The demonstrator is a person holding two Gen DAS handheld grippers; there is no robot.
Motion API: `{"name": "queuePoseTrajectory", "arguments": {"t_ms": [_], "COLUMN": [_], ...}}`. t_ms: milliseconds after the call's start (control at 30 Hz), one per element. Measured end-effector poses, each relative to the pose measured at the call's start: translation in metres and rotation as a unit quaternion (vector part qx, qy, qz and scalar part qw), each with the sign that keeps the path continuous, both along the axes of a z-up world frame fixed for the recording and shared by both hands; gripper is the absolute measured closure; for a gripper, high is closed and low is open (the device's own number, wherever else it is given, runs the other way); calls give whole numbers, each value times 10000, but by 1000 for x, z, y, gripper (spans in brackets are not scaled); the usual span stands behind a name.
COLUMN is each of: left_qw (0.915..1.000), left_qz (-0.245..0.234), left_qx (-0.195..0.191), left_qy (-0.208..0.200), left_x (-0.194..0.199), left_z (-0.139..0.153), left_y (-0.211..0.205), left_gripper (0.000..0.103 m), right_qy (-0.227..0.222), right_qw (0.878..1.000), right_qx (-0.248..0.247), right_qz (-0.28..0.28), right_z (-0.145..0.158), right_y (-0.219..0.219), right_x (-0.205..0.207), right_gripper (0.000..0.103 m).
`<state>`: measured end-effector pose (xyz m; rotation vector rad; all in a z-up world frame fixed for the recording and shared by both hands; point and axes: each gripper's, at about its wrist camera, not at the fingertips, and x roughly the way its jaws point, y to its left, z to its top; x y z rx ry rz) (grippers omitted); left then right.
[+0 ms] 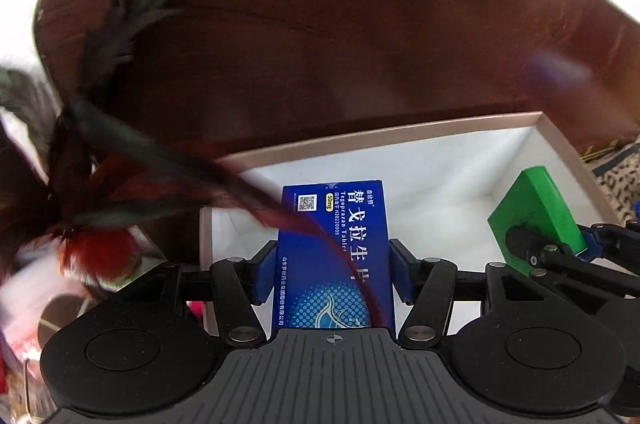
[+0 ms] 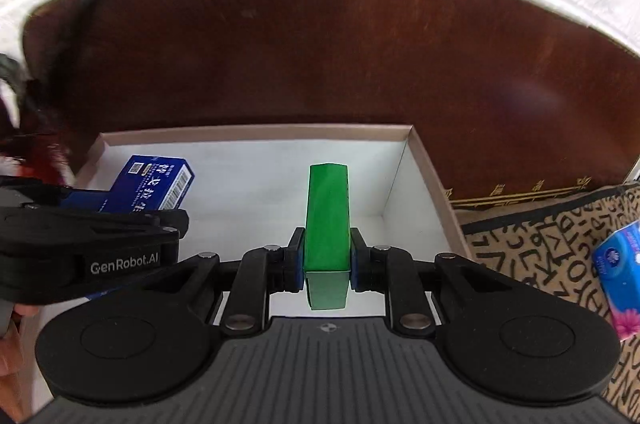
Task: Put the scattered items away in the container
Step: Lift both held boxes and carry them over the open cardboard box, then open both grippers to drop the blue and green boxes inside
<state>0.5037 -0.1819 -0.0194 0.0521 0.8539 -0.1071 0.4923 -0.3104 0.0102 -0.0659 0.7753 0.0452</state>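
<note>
Blue medicine box [image 1: 334, 256] and green box [image 2: 327, 220] above white-lined container [image 2: 256, 133].

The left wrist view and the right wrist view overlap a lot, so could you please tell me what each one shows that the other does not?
Only the left wrist view shows the blue medicine box's printed front face, clamped in the left gripper, with a long red feather lying across it.

Only the right wrist view shows the blue tissue pack on the patterned cloth at the right.

Both show the open white-lined container, the green box held by the right gripper over it, and the dark wooden table.
</note>
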Motion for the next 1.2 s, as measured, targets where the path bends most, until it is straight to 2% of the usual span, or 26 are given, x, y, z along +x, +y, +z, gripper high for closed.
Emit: {"name": "queuePoseTrajectory", "arguments": {"t_ms": [67, 167, 200, 233, 267, 300, 367, 400, 433, 467, 500, 533, 633, 800, 967, 1033, 1200], "left_qw": [9999, 9996, 9992, 9986, 9979, 9975, 9976, 9979, 9985, 9991, 9995, 9996, 9994, 9971, 9952, 9950, 9946], "left_qz": [-79, -121, -105, -123, -167, -267, -296, -260, -256, -268, -212, -155, -106, -188, -243, -219, -175], "left_qx": [116, 204, 305, 438, 553, 580, 570, 529, 404, 236, 113, 34, 47, 498, 650, 659, 484], "left_qy": [-72, -172, -231, -278, -307, -304, -261, -262, -251, -225, -206, -220, -328, -552, -683, -714, -897], "left_x": [1, 0, 0, -1, -3, -5, -10, -13, -17, -21, -25, -30, -46, -76, -100, -106, -151], "left_z": [-1, -2, -1, 0, 1, 2, 5, 7, 11, 14, 19, 23, 37, 54, 66, 73, 98], "left_y": [-3, -5, -6, -8, -10, -10, -9, -8, -6, -4, -2, 0, 3, 7, 13, 14, 35], "left_gripper": [37, 20, 20, 19, 17, 17, 16, 7, 5, 1, 0, 0, 0, 0, 0, 0, 0], "right_qy": [79, 104, 96, 116, 129, 127, 137, 167, 208, 252, 265, 254, 180, 208, 172, 122, -39], "right_qw": [10000, 9999, 9999, 9999, 9998, 9994, 9995, 9996, 9996, 9996, 9995, 9994, 9988, 9984, 9979, 9979, 9977], "right_qx": [-47, -93, -100, -112, -176, -293, -281, -244, -214, -142, -65, -68, -246, -79, -253, -195, -29], "right_qz": [1, 9, 20, 42, -22, -129, -48, -25, -11, 62, 160, 210, 370, 511, 577, 606, 680], "right_z": [-9, -18, -20, -22, -24, -25, -26, -25, -24, -23, -21, -19, -10, 10, 29, 38, 63], "right_y": [1, 2, 2, 2, 1, -1, -3, -4, -4, -4, -3, -1, 6, 15, 25, 30, 40], "right_x": [7, 11, 11, 11, 10, 9, 4, 1, -2, -6, -9, -13, -30, -50, -79, -90, -126], "right_gripper": [80, 79, 77, 65, 46, 37, 37, 37, 33, 22, 15, 3, 3, 1, 1, 1, 0]}}
